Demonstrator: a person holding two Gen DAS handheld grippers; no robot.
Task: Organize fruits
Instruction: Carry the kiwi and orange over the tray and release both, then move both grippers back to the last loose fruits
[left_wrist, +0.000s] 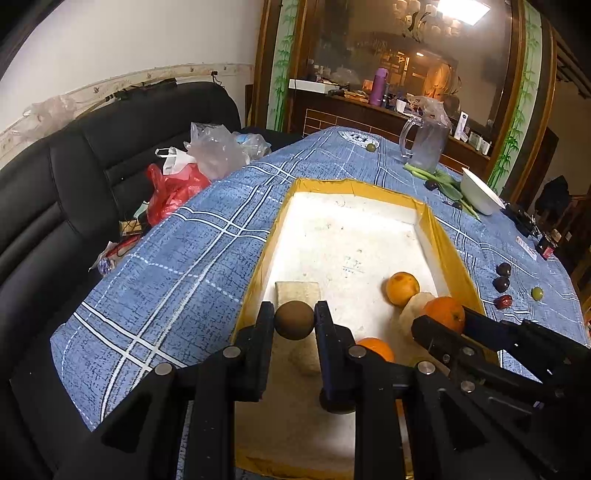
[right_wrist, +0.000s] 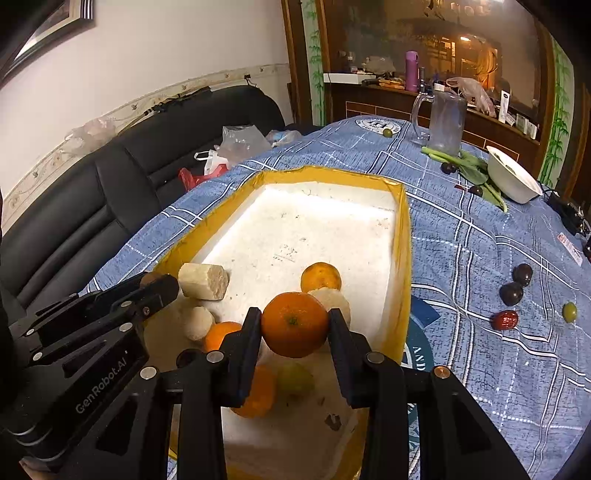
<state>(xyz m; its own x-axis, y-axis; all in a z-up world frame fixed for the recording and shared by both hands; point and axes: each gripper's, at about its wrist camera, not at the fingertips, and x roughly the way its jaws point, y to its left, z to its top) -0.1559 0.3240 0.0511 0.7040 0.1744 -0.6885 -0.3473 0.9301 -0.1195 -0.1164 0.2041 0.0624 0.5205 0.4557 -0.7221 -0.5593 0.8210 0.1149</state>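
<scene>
1. Clamped in the left gripper (left_wrist: 294, 320): a small brown fruit (left_wrist: 294, 319), pinched tight between the jaws, hanging over the near end of the foam tray (left_wrist: 280, 214).
2. Gripped in the right gripper (right_wrist: 294, 325): an orange (right_wrist: 294, 324), jaws part-open around it, also above the tray.
3. Already in the tray, just below and ahead: another orange (right_wrist: 320, 277), pale cut pieces (right_wrist: 204, 281), a greenish fruit (right_wrist: 295, 377).
4. Left to gather, well off to the right on the cloth (right_wrist: 480, 258): dark plums (right_wrist: 511, 293), a red date (right_wrist: 504, 319), a green fruit (right_wrist: 569, 312).
5. Judged roughly half done.
</scene>
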